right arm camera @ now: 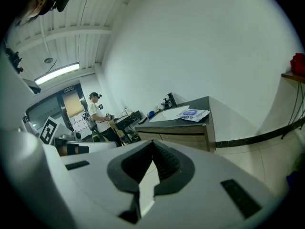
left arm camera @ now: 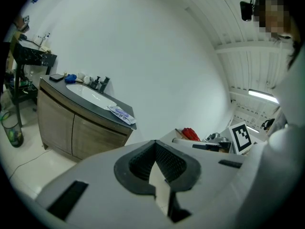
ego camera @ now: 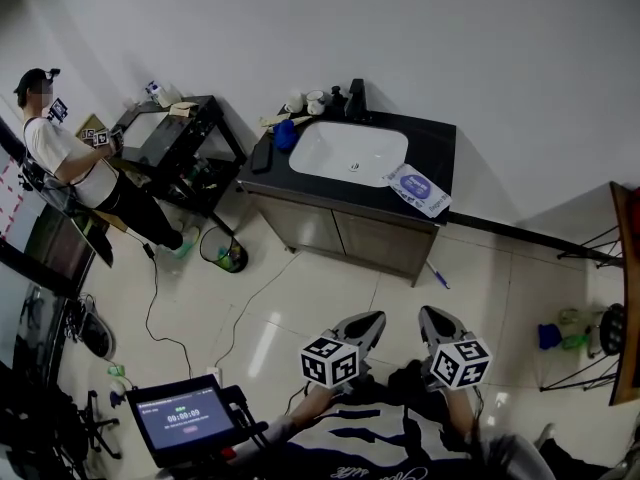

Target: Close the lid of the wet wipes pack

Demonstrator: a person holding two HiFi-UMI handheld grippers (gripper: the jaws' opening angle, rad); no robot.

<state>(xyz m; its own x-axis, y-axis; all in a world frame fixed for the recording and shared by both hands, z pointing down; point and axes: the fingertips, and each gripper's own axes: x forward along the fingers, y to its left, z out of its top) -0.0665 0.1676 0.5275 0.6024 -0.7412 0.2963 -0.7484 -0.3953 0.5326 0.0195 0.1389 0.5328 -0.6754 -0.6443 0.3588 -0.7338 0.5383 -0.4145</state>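
The flat white-and-purple wet wipes pack (ego camera: 418, 189) lies at the dark desk's (ego camera: 437, 145) front right corner, well ahead of both claws. The right claw (ego camera: 437, 324) is nearer, and it and the left claw (ego camera: 366, 326) are both pressed together, empty.

A person (ego camera: 62, 156) stands beside a black desk (ego camera: 168, 136).

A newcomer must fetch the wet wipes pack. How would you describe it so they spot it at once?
Against the white wall stands a wood-fronted vanity with a black countertop and white basin. The wet wipes pack lies flat at the countertop's front right corner, beside the basin. It alone is flat and pale with a purple label; other items cluster at the back left.
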